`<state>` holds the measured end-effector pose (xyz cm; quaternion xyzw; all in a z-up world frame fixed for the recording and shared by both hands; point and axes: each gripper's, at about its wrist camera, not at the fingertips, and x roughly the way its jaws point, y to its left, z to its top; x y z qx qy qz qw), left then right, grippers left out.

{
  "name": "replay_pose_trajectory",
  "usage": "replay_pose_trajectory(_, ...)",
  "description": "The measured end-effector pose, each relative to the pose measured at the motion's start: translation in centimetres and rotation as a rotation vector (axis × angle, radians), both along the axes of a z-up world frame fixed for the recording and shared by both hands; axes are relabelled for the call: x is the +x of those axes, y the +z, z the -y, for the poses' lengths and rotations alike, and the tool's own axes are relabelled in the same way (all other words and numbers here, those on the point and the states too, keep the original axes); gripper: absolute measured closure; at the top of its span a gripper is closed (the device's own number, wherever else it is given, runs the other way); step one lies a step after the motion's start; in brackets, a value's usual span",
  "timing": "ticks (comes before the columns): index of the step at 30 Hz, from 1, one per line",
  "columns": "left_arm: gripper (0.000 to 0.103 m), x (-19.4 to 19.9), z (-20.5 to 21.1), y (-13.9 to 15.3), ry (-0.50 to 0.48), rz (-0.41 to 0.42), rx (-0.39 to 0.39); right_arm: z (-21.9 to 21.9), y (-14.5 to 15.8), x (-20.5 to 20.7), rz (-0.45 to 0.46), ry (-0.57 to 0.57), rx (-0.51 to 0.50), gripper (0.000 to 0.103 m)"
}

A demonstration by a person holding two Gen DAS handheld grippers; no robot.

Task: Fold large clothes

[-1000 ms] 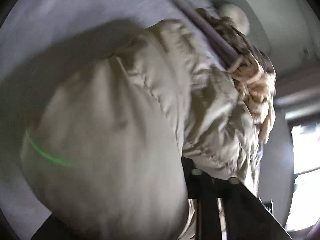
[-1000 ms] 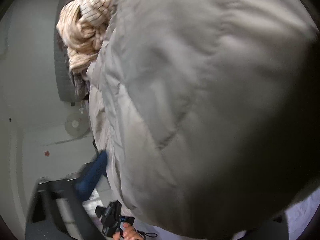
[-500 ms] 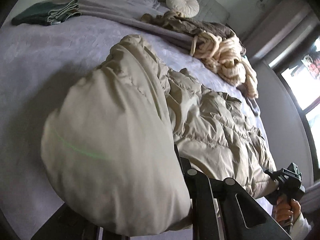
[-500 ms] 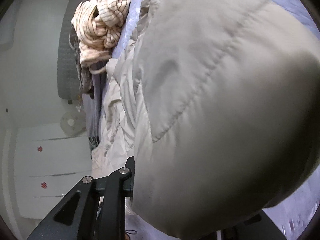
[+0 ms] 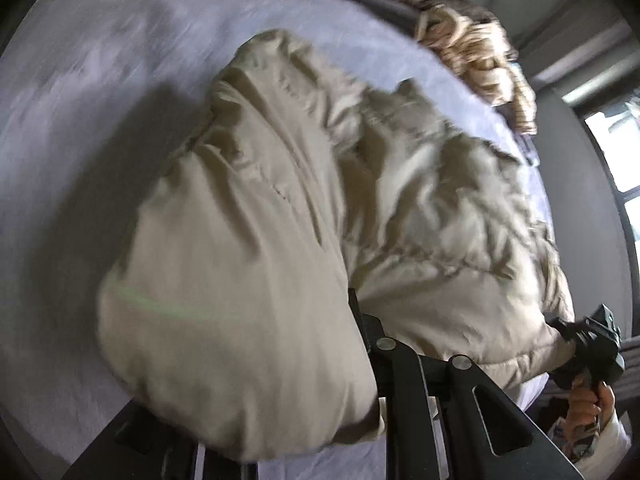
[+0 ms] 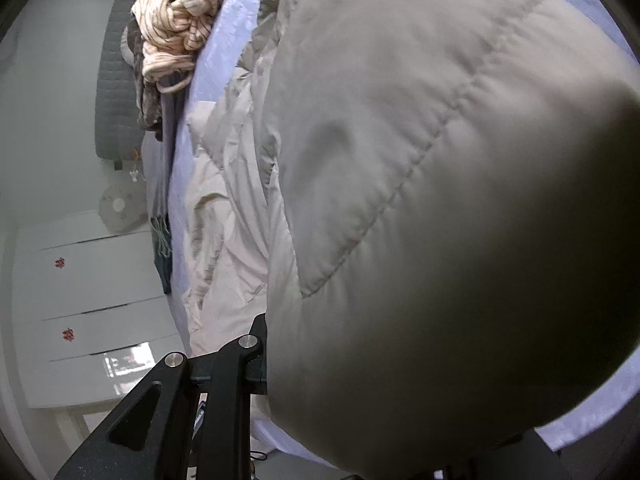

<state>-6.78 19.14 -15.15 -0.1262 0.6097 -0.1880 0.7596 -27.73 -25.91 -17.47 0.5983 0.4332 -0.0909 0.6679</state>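
One beige quilted puffer jacket [image 5: 304, 208] lies bunched across the lavender bedspread [image 5: 80, 100], a padded end of it ballooning close to each lens. Only the left wrist view shows the right gripper [image 5: 560, 330] from outside, at the lower right of the frame, held in a person's hand [image 5: 588, 404] and pinching the jacket's hem; it also shows a bright window [image 5: 624, 148] at the right edge. Only the right wrist view shows the white drawer cabinet [image 6: 92, 308] at lower left (two small red marks on its fronts) and a grey quilted headboard [image 6: 116, 92] at upper left. Both views catch the one heap of cream striped knit cloth [image 6: 180, 16], ropy and twisted, over darker garments. The left gripper [image 5: 280, 432] has the jacket's puffed fabric between its black fingers, its jaws opening; the right gripper's jaws are opening slightly too, fabric between them. The jacket shell is smooth, stitched in straight channels, and crinkled where it sags.
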Motion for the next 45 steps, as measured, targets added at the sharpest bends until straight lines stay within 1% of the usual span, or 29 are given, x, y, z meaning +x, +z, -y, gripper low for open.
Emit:
replay_pose_trajectory(1, 0.068, -0.4, -0.4, -0.2, 0.024, -0.013, 0.022, -0.1, -0.2, -0.6, -0.014, -0.007, 0.007, 0.071)
replay_pose_trajectory(2, 0.066, -0.7, -0.8, -0.2, 0.045, -0.018, 0.038, 0.0, -0.3, -1.0, -0.027, -0.014, 0.008, 0.062)
replay_pose_trajectory(3, 0.06, -1.1, -1.4, 0.1, 0.061, -0.022, 0.049, 0.2, -0.2, -1.4, -0.05, -0.02, 0.004, 0.059)
replay_pose_trajectory(5, 0.058, -1.6, -2.4, 1.4, 0.081, -0.009, 0.092, 0.4, 0.6, -1.8, -0.076, -0.008, -0.009, 0.058)
replay_pose_trajectory(6, 0.058, -1.8, -2.6, 1.8, 0.081, -0.005, 0.099, 0.6, 1.5, -2.1, -0.084, 0.015, -0.028, 0.057)
replay_pose_trajectory(9, 0.058, -2.7, -4.1, 4.0, 0.106, 0.043, 0.175, 0.7, 3.6, -3.0, -0.116, 0.075, -0.111, 0.057)
replay_pose_trajectory(10, 0.058, -2.9, -4.5, 4.8, 0.123, 0.075, 0.212, 0.7, 4.5, -3.4, -0.12, 0.097, -0.146, 0.064)
replay_pose_trajectory(11, 0.058, -3.1, -4.9, 5.7, 0.141, 0.111, 0.24, 0.6, 5.2, -3.8, -0.118, 0.113, -0.173, 0.08)
replay_pose_trajectory(12, 0.058, -3.2, -5.4, 6.6, 0.16, 0.145, 0.249, 0.4, 6.0, -4.5, -0.113, 0.136, -0.208, 0.084)
replay_pose_trajectory(14, 0.058, -2.4, -5.7, 7.3, 0.17, 0.161, 0.234, 0.1, 7.3, -5.3, -0.075, 0.162, -0.248, 0.087)
replay_pose_trajectory(15, 0.058, -1.6, -5.1, 7.3, 0.163, 0.155, 0.226, 0.1, 8.2, -5.6, -0.039, 0.168, -0.267, 0.087)
replay_pose_trajectory(16, 0.058, -1.2, -4.6, 7.0, 0.148, 0.147, 0.22, 0.1, 8.7, -5.3, -0.026, 0.168, -0.288, 0.087)
replay_pose_trajectory(18, 0.058, -0.3, -3.2, 5.5, 0.1, 0.136, 0.242, 0.6, 9.5, -4.2, -0.04, 0.144, -0.354, 0.087)
replay_pose_trajectory(20, 0.058, 0.3, -1.0, 1.9, 0.035, 0.08, 0.354, 1.4, 9.1, -2.3, -0.08, 0.118, -0.37, 0.087)
replay_pose_trajectory(21, 0.058, 0.4, 0.0, 0.4, 0.013, 0.047, 0.396, 1.7, 8.5, -1.2, -0.116, 0.115, -0.383, 0.087)
replay_pose_trajectory(23, 0.054, 0.4, 0.5, -0.9, 0.001, 0.038, 0.422, 2.4, 6.9, 0.1, -0.193, 0.136, -0.434, 0.087)
replay_pose_trajectory(24, 0.048, 0.4, 0.5, -1.1, 0.006, 0.042, 0.44, 2.6, 5.8, 0.5, -0.242, 0.149, -0.451, 0.087)
replay_pose_trajectory(25, 0.044, 0.4, 0.3, -1.1, 0.014, 0.039, 0.447, 2.9, 4.8, 0.6, -0.272, 0.154, -0.449, 0.088)
replay_pose_trajectory(26, 0.043, 0.4, 0.1, -1.0, 0.021, 0.035, 0.444, 3.0, 4.4, 0.8, -0.282, 0.151, -0.44, 0.091)
replay_pose_trajectory(29, 0.043, 0.7, -1.1, 0.1, 0.052, 0.01, 0.43, 3.8, 3.9, -0.4, -0.292, 0.109, -0.4, 0.091)
replay_pose_trajectory(30, 0.043, 0.7, -1.3, 0.6, 0.064, 0.015, 0.435, 4.0, 4.1, -0.8, -0.297, 0.095, -0.392, 0.091)
replay_pose_trajectory(31, 0.043, 0.5, -1.3, 0.9, 0.073, 0.021, 0.436, 4.1, 4.4, -1.3, -0.295, 0.09, -0.388, 0.087)
replay_pose_trajectory(33, 0.043, 0.3, -1.4, 2.1, 0.091, 0.036, 0.419, 4.1, 5.5, -1.7, -0.28, 0.095, -0.397, 0.087)
replay_pose_trajectory(36, 0.043, -0.2, -0.8, 3.7, 0.084, 0.058, 0.398, 3.8, 7.3, -2.3, -0.243, 0.123, -0.415, 0.085)
replay_pose_trajectory(39, 0.043, -0.6, 0.6, 5.2, 0.043, 0.081, 0.388, 3.2, 8.4, -1.9, -0.21, 0.151, -0.418, 0.072)
replay_pose_trajectory(40, 0.043, -0.9, 1.2, 5.6, 0.028, 0.086, 0.38, 2.8, 8.7, -1.8, -0.196, 0.163, -0.415, 0.069)
replay_pose_trajectory(42, 0.043, -1.6, 2.2, 6.3, 0.005, 0.086, 0.368, 2.1, 9.0, -1.4, -0.182, 0.191, -0.416, 0.068)
replay_pose_trajectory(44, 0.018, -2.4, 2.9, 6.7, -0.003, 0.085, 0.366, 1.3, 9.0, -0.5, -0.174, 0.225, -0.421, 0.064)
replay_pose_trajectory(45, 0.0, -2.9, 3.1, 7.0, -0.001, 0.095, 0.37, 0.8, 9.1, -0.3, -0.169, 0.242, -0.421, 0.063)
